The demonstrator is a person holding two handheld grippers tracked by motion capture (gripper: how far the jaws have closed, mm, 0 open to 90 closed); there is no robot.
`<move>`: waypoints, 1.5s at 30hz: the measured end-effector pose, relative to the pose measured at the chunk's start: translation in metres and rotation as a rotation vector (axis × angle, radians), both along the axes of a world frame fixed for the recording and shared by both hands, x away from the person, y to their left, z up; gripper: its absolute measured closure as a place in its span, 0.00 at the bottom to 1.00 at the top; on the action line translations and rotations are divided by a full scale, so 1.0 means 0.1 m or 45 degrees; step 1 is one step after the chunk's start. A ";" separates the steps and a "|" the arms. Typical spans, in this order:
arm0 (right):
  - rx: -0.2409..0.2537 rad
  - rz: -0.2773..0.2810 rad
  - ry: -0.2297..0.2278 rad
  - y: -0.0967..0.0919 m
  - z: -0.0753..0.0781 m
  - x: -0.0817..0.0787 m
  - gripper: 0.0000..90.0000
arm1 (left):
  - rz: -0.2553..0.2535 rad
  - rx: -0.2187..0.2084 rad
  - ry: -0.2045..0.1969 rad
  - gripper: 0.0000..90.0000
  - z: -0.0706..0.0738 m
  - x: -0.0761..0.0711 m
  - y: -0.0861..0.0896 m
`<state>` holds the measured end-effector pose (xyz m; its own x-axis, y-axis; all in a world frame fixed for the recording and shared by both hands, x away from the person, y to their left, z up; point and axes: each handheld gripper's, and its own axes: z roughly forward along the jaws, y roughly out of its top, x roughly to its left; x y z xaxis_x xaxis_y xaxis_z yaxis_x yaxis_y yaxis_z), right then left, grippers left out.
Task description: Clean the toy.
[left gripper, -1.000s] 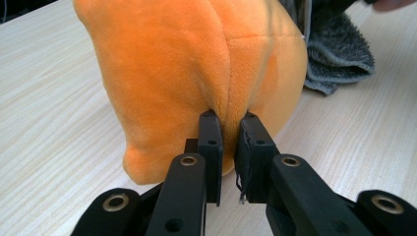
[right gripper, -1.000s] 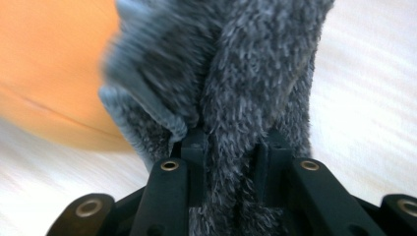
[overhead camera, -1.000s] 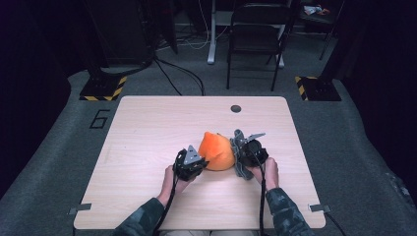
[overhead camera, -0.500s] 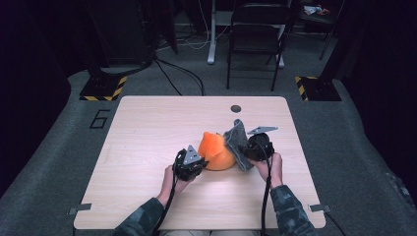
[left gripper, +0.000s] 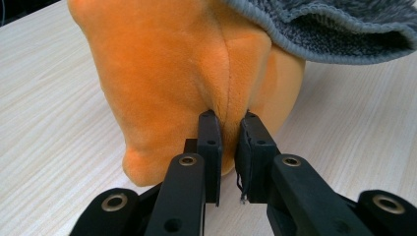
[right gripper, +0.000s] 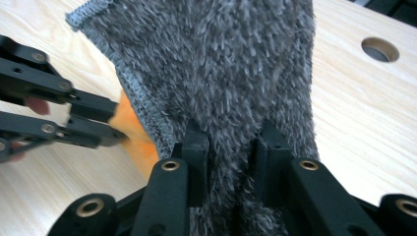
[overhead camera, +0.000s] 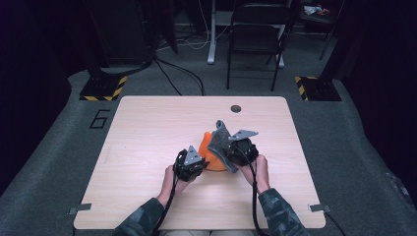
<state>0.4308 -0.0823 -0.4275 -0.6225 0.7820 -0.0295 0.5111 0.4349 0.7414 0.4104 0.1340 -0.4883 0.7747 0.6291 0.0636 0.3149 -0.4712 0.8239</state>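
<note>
An orange plush piece (overhead camera: pixel 210 156) sits on the wooden table (overhead camera: pixel 147 128) between my two grippers. My left gripper (overhead camera: pixel 199 161) is shut on a fold low on the orange plush (left gripper: pixel 172 73), its pads (left gripper: pixel 210 132) pinching the seam. A grey fuzzy cloth (overhead camera: pixel 220 141) drapes over the plush's right side and stands up from it. My right gripper (overhead camera: pixel 228 153) is shut on this cloth (right gripper: pixel 221 64), which bunches between its jaws and hangs over the plush (right gripper: pixel 140 145). In the right gripper view the left gripper (right gripper: pixel 112 123) comes in from the left.
A round cable hole (overhead camera: pixel 236 108) lies in the table's far side. Bare tabletop stretches left and right of the hands. Beyond the table stand a dark chair (overhead camera: pixel 258 39) and two floor bases with yellow-black stripes (overhead camera: pixel 103 88).
My right gripper has risen and shifted away from me with the grey cloth, pulling it up off the orange plush. The left gripper has kept still on the plush.
</note>
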 end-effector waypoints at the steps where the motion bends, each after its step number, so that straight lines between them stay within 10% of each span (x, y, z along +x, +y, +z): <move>1: -0.016 -0.001 -0.010 -0.02 -0.01 0.01 0.79 | 0.000 -0.003 0.002 0.90 0.00 0.00 0.00; 30: -0.201 -0.183 0.229 -0.39 -0.63 0.30 0.79 | 0.013 -0.014 0.021 0.90 -0.03 0.03 0.05; 35: -0.188 -0.200 0.202 -0.43 -0.49 0.27 0.80 | 0.026 -0.012 0.018 0.90 -0.03 0.04 0.06; 38: -0.075 -0.208 0.147 -0.50 -0.27 0.23 0.80 | 0.027 -0.016 0.024 0.90 -0.03 0.05 0.07; 42: 0.066 -0.129 0.095 -0.46 -0.01 0.13 0.80 | 0.033 -0.022 0.022 0.90 -0.04 0.05 0.07; 45: 0.056 -0.054 0.117 -0.31 -0.02 0.10 0.80 | 0.035 -0.024 0.021 0.89 -0.04 0.05 0.07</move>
